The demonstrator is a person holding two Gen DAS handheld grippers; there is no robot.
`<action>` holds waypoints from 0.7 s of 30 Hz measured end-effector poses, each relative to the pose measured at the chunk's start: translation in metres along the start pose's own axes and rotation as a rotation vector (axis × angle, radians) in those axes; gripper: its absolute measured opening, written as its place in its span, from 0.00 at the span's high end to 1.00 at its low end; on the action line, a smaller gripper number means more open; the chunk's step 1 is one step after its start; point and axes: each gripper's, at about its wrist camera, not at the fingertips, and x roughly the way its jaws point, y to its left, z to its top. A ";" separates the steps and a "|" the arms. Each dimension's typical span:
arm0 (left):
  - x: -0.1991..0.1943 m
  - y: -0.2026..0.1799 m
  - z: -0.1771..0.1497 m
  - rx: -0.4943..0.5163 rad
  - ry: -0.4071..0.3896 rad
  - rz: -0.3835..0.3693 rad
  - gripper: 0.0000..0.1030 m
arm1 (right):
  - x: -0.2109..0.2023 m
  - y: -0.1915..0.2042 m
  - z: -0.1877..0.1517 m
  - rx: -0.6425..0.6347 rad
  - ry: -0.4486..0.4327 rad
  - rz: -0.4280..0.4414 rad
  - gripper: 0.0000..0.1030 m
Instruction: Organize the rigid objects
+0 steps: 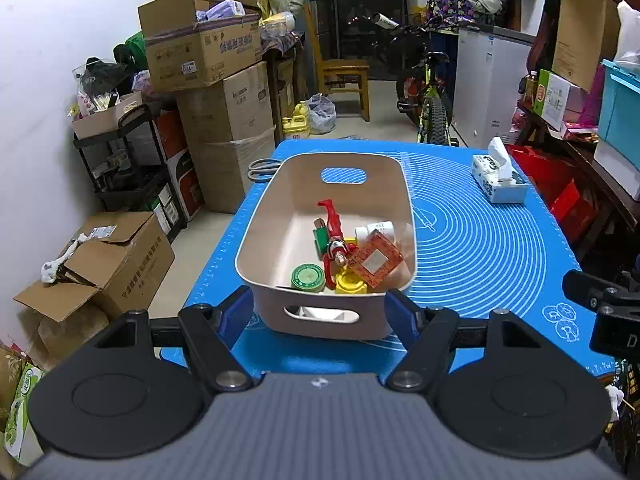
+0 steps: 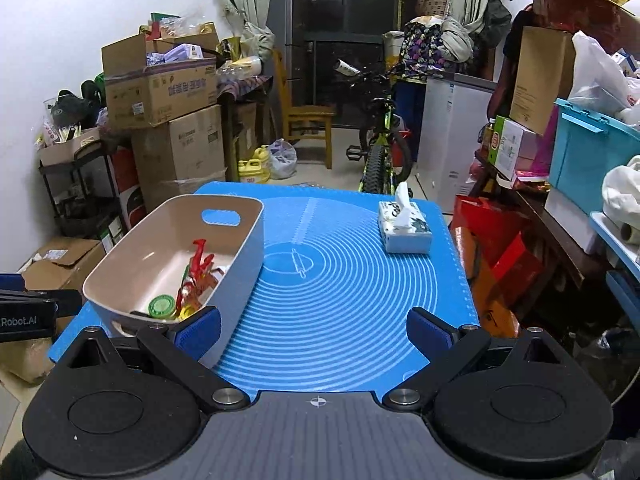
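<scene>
Beige plastic bin (image 1: 276,240) on blue mat (image 1: 480,240) holds a green tin (image 1: 307,277), yellow cap (image 1: 350,283), red patterned box (image 1: 376,258) and red clip (image 1: 333,224). My left gripper (image 1: 320,308) and right gripper (image 2: 314,326) stand wide, holding nothing.

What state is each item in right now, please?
Basket: upright on mat, holding small items.
Tissue box: open, tissue sticking out.
Scissors: closed, flat behind basket.
Left hand-held gripper: open, empty.
Right hand-held gripper: open, empty.
</scene>
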 end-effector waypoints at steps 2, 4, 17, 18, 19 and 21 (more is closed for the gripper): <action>-0.003 -0.002 -0.005 0.006 -0.005 -0.001 0.29 | -0.005 -0.001 -0.006 0.001 -0.002 0.002 0.04; -0.006 -0.004 -0.011 0.010 -0.009 -0.002 0.29 | -0.010 -0.001 -0.011 0.000 -0.003 0.005 0.04; -0.008 -0.004 -0.047 0.011 0.009 -0.018 0.29 | -0.029 0.009 -0.042 -0.035 -0.007 0.017 0.04; -0.008 -0.005 -0.050 0.016 0.009 -0.020 0.29 | -0.029 0.010 -0.044 -0.035 -0.005 0.018 0.04; -0.008 -0.006 -0.053 0.020 0.008 -0.022 0.29 | -0.029 0.010 -0.047 -0.034 -0.002 0.018 0.04; -0.008 -0.008 -0.058 0.030 0.007 -0.027 0.29 | -0.028 0.011 -0.050 -0.031 0.003 0.020 0.04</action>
